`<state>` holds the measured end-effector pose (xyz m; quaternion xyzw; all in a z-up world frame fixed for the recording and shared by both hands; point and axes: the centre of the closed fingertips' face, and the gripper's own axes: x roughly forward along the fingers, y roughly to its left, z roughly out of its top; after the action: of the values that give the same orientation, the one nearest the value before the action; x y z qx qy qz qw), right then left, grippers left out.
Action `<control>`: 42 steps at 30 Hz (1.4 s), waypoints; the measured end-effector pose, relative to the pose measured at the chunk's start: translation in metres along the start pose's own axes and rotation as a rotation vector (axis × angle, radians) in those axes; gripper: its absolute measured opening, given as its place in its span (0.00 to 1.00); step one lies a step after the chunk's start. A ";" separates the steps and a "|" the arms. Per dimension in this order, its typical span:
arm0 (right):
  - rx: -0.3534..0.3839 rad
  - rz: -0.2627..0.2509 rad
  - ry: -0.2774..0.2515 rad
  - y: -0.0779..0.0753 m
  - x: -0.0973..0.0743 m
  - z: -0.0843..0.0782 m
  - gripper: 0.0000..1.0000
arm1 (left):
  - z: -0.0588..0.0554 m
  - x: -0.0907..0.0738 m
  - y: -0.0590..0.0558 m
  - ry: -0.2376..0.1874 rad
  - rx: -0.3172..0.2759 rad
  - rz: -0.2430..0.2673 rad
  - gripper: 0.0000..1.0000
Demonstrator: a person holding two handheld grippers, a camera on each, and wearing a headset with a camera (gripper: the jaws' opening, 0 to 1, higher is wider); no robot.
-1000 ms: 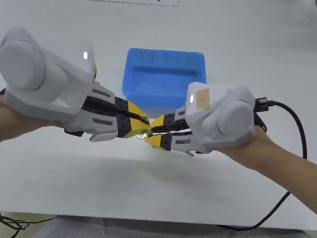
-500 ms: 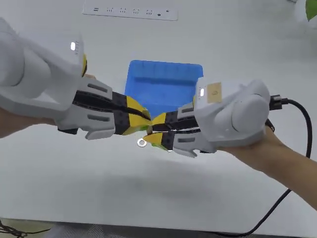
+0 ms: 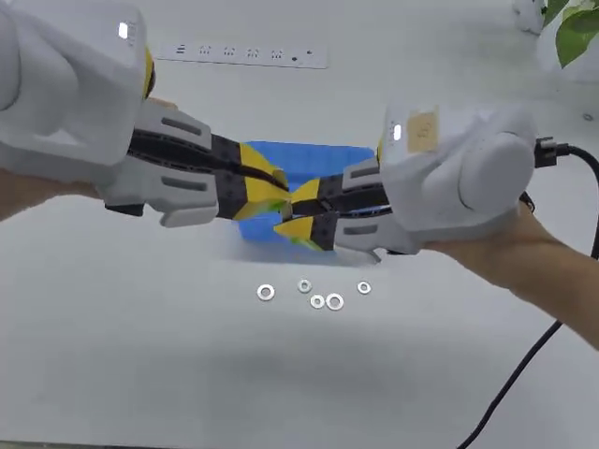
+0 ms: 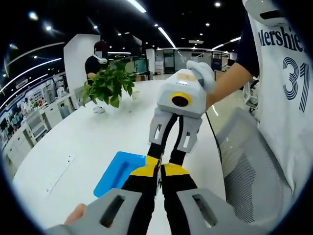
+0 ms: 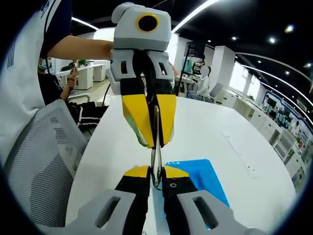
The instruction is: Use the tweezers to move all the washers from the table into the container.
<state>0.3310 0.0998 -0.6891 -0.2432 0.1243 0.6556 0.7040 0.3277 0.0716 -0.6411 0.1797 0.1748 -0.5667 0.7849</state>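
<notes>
Several small silver washers (image 3: 317, 300) lie in a loose row on the white table, in front of the blue container (image 3: 314, 158). Above them my left gripper (image 3: 279, 192) and right gripper (image 3: 292, 219) meet tip to tip in the air. Thin metal tweezers (image 5: 156, 139) run between the two. One end sits between my right gripper's (image 5: 156, 175) yellow jaws. The other end is pinched in the left gripper's yellow jaws. In the left gripper view my left gripper (image 4: 160, 172) stands shut, facing the right gripper.
A white power strip (image 3: 243, 54) lies at the table's far edge and a potted plant (image 3: 573, 33) stands at the far right. A black cable (image 3: 562, 299) trails from the right gripper across the table. A mesh chair (image 5: 44, 161) and other people are beyond the table.
Both grippers have risen off the table together, still tip to tip. The washers that they covered now show below them. The head camera has also tilted up.
</notes>
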 end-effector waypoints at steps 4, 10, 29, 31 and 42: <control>-0.018 -0.018 -0.001 -0.018 0.001 0.002 0.10 | 0.005 0.002 0.015 -0.001 0.023 0.010 0.07; -0.017 -0.043 -0.004 -0.042 0.006 -0.004 0.10 | 0.005 0.010 0.037 0.002 0.041 0.024 0.07; 0.099 -0.014 0.059 -0.069 0.044 -0.077 0.10 | -0.060 0.064 0.081 0.069 -0.052 -0.014 0.07; 0.110 -0.006 0.063 -0.067 0.047 -0.081 0.10 | -0.063 0.067 0.080 0.074 -0.065 -0.026 0.07; 0.121 -0.011 0.071 -0.066 0.046 -0.085 0.10 | -0.063 0.068 0.074 0.074 -0.084 -0.035 0.07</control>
<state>0.4131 0.0947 -0.7723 -0.2239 0.1871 0.6339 0.7163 0.4144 0.0673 -0.7225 0.1640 0.2304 -0.5657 0.7746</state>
